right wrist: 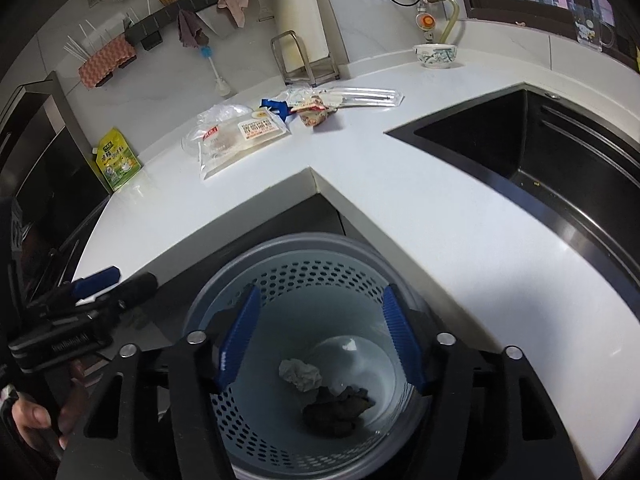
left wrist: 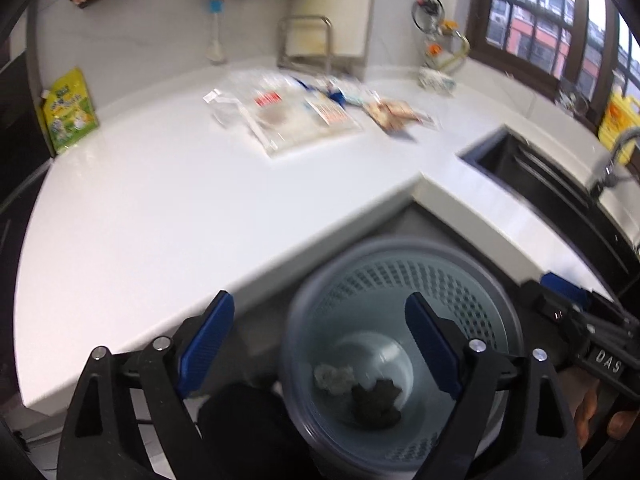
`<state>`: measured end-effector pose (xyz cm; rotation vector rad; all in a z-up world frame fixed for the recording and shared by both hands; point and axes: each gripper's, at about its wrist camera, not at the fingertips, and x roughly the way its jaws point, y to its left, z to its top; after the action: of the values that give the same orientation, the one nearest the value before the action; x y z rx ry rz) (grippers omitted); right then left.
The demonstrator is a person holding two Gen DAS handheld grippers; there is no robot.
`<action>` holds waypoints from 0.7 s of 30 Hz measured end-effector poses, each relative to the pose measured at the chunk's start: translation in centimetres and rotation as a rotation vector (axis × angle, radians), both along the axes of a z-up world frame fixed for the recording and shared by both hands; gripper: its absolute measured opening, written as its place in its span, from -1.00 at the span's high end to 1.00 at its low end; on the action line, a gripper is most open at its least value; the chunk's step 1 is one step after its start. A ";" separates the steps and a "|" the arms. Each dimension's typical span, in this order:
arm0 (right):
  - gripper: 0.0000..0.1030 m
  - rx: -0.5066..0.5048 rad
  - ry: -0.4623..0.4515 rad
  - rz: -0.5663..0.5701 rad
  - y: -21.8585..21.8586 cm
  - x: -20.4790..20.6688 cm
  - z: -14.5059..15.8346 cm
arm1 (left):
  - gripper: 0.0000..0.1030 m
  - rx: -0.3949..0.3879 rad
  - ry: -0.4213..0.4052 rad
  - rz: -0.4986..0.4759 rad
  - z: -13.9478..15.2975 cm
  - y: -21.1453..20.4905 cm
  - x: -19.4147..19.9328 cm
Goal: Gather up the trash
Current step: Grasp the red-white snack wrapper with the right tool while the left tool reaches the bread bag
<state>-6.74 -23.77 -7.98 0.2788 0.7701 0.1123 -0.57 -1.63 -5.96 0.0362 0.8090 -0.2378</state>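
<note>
A grey perforated waste bin (left wrist: pixel 400 264) (right wrist: pixel 304 272) stands on the floor in the counter's inner corner. Inside lie a white crumpled wad (left wrist: pixel 334 378) (right wrist: pixel 300 374) and a dark crumpled wad (left wrist: pixel 376 400) (right wrist: pixel 338 406). My left gripper (left wrist: pixel 320 312) is open and empty, above the bin's left rim. My right gripper (right wrist: pixel 318 304) is open and empty, directly over the bin's mouth. On the white counter (left wrist: pixel 160 200) (right wrist: pixel 400 184) lie clear plastic bags (left wrist: pixel 288 116) (right wrist: pixel 236 140), a blue scrap (left wrist: pixel 336 94) (right wrist: pixel 276 106) and a brown snack wrapper (left wrist: pixel 396 114) (right wrist: pixel 316 114).
A green pouch (left wrist: pixel 68 110) (right wrist: pixel 116 158) leans at the counter's left end. A black sink (right wrist: pixel 540 160) (left wrist: pixel 532 176) lies to the right. A patterned bowl (right wrist: pixel 435 56) (left wrist: pixel 436 78) and a metal rack (right wrist: pixel 300 60) (left wrist: pixel 308 42) stand at the back wall.
</note>
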 end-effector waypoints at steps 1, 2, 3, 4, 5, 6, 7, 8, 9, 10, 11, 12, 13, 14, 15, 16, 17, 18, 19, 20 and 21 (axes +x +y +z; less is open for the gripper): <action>-0.25 -0.003 -0.003 0.000 0.0 0.3 0.2 | -0.73 -0.001 -0.011 0.010 0.5 0.3 0.4; -0.27 -0.005 -0.009 0.002 0.0 0.8 0.6 | -0.75 -0.003 -0.027 0.022 1.1 0.7 0.9; -0.29 -0.005 -0.018 0.004 -0.1 1.5 1.0 | -0.77 -0.006 -0.043 0.032 1.6 1.0 1.4; -0.33 -0.005 -0.023 0.004 -0.2 1.8 1.3 | -0.80 -0.008 -0.056 0.040 2.1 1.2 2.0; -0.34 -0.007 -0.033 0.000 -0.3 2.6 1.7 | -0.81 -0.005 -0.070 0.052 2.7 1.5 2.7; -0.34 -0.008 -0.036 -0.001 -0.4 3.2 2.0 | -0.81 -0.002 -0.081 0.063 3.1 1.7 3.3; -0.35 -0.009 -0.037 -0.001 -0.5 4.0 2.3 | -0.81 -0.002 -0.090 0.074 3.4 1.8 3.9; -0.35 -0.012 -0.037 -0.002 -0.5 4.7 2.4 | -0.81 -0.005 -0.095 0.088 3.7 2.1 4.7; -0.35 -0.017 -0.037 -0.003 -0.6 5.5 2.7 | -0.82 -0.011 -0.097 0.095 4.0 2.3 5.2; -0.36 -0.023 -0.039 -0.003 -0.6 6.4 2.9 | -0.82 -0.019 -0.099 0.105 4.2 2.5 6.0; -0.38 -0.028 -0.040 -0.004 -0.6 7.2 3.1 | -0.82 -0.023 -0.101 0.113 4.4 2.6 6.6; -0.38 -0.032 -0.040 -0.006 -0.7 7.9 3.4 | -0.82 -0.025 -0.104 0.120 4.5 2.7 7.2; -0.38 -0.033 -0.040 -0.005 -0.7 8.8 3.6 | -0.83 -0.024 -0.107 0.126 4.5 2.7 7.8; -0.38 -0.034 -0.041 -0.002 -0.6 9.7 3.9 | -0.83 -0.021 -0.108 0.134 4.6 2.7 8.4; -0.38 -0.035 -0.044 0.002 -0.6 10.4 4.0 | -0.83 -0.018 -0.108 0.139 4.6 2.7 9.0; -0.38 -0.041 -0.046 0.004 -0.5 11.3 4.3 | -0.83 -0.017 -0.108 0.143 4.6 2.6 9.6; -0.38 -0.047 -0.047 0.003 -0.5 12.2 4.5 | -0.83 -0.019 -0.110 0.146 4.7 2.6 10.2; -0.38 -0.050 -0.048 0.004 -0.5 12.8 4.6 | -0.83 -0.020 -0.113 0.149 4.7 2.6 10.7; -0.38 -0.051 -0.048 0.005 -0.6 13.6 4.8 | -0.83 -0.018 -0.117 0.155 4.8 2.7 11.3; -0.38 -0.049 -0.043 0.004 -0.6 14.6 4.9 | -0.83 -0.014 -0.120 0.159 4.7 2.6 11.6; -0.38 -0.045 -0.038 0.003 -0.7 15.4 4.9 | -0.83 -0.010 -0.122 0.161 4.8 2.6 12.1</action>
<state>8.67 -24.45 -3.08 0.2321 0.7340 0.1029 11.54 0.94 -1.18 -0.0239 0.6849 -0.0870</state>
